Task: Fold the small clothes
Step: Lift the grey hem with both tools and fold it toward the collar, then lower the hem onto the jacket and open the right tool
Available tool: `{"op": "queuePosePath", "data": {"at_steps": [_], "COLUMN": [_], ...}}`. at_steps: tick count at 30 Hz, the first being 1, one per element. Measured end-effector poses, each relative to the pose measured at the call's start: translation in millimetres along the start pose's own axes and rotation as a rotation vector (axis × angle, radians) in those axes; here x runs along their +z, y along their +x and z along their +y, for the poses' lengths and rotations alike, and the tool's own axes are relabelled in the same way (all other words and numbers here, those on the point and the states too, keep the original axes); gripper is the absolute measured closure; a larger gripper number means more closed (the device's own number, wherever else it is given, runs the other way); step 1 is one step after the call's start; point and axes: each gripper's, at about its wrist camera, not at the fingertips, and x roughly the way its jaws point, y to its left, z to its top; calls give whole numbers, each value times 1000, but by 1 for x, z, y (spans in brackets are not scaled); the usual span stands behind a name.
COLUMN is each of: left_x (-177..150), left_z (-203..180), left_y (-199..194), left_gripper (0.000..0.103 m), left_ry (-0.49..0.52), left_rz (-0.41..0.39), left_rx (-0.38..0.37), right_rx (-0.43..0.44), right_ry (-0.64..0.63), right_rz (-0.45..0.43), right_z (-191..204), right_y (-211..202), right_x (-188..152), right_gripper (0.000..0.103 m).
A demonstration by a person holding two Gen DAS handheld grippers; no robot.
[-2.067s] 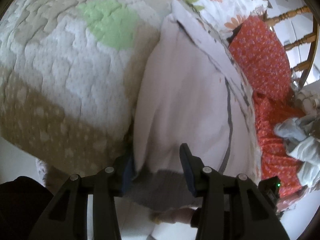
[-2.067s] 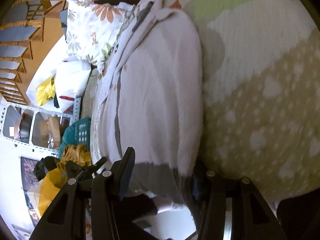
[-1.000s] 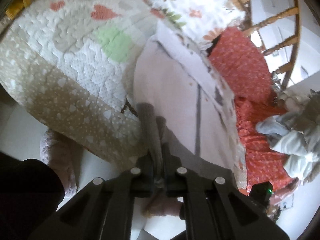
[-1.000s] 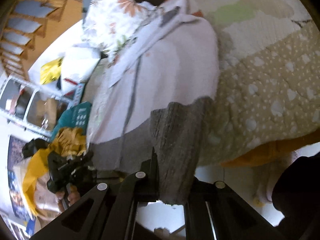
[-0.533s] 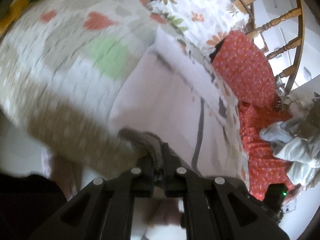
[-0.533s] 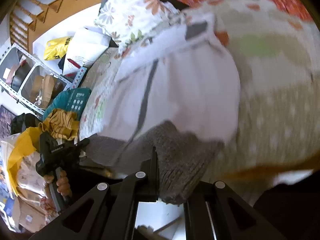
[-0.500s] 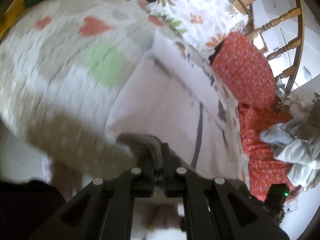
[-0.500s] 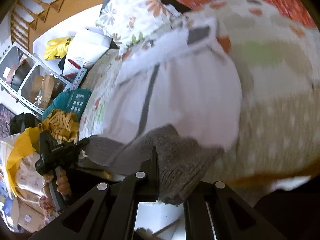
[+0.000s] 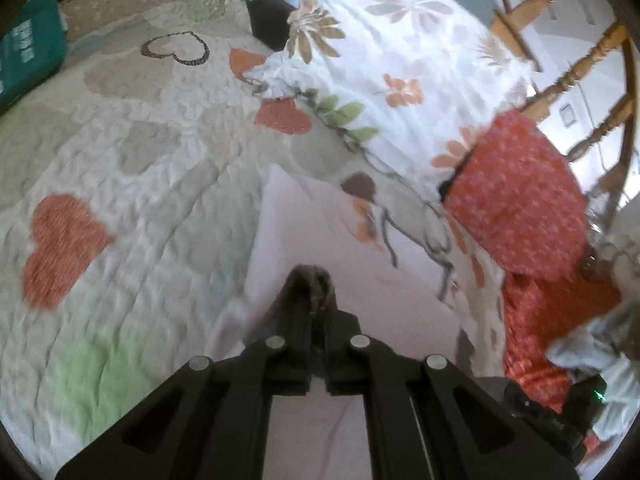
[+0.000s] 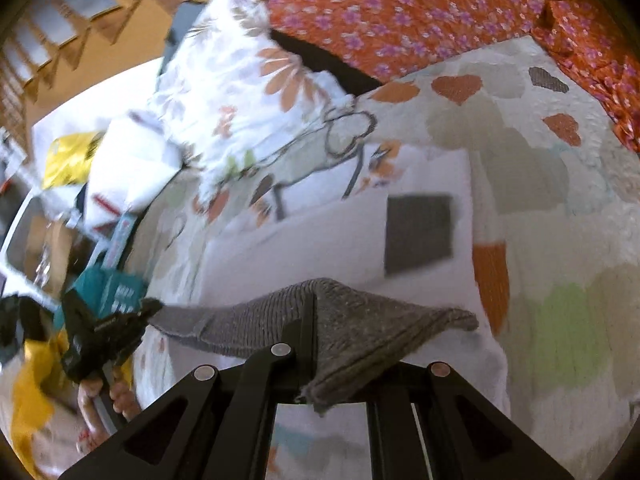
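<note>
Your left gripper (image 9: 316, 292) pinches the grey ribbed hem (image 10: 280, 320) | your right gripper (image 10: 310, 320) clamps that hem too, stretched between both | pale pink garment (image 9: 320, 232) lies on the heart-print quilt (image 9: 120, 152) beside the floral pillow (image 9: 400, 60) | teal box (image 9: 24, 52): print unreadable.

a pale pink garment (image 9: 352, 248) lies flat on the quilt. its grey ribbed hem (image 10: 360, 316) is lifted above it.
</note>
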Motion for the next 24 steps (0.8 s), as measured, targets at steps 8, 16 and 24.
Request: {"op": "queuePosePath", "data": {"at_steps": [8,16,24], "left_x": [42,60,64], "left_z": [-13,-31,-31], "left_y": [66,98,74], "left_gripper": [100,98,50], "left_ry": [-34,29,-8], "left_rz": [22,-24,-93], "left_rx": [21,90,87], "right_rx": [-19,-35,-52], "right_ry": [156,204,245], "right_rz": [13,42,-84], "right_z": [-44,-67,-78], "right_y": [68,121,97], "right_x": [55,81,94], "right_gripper": [99,98,48]}}
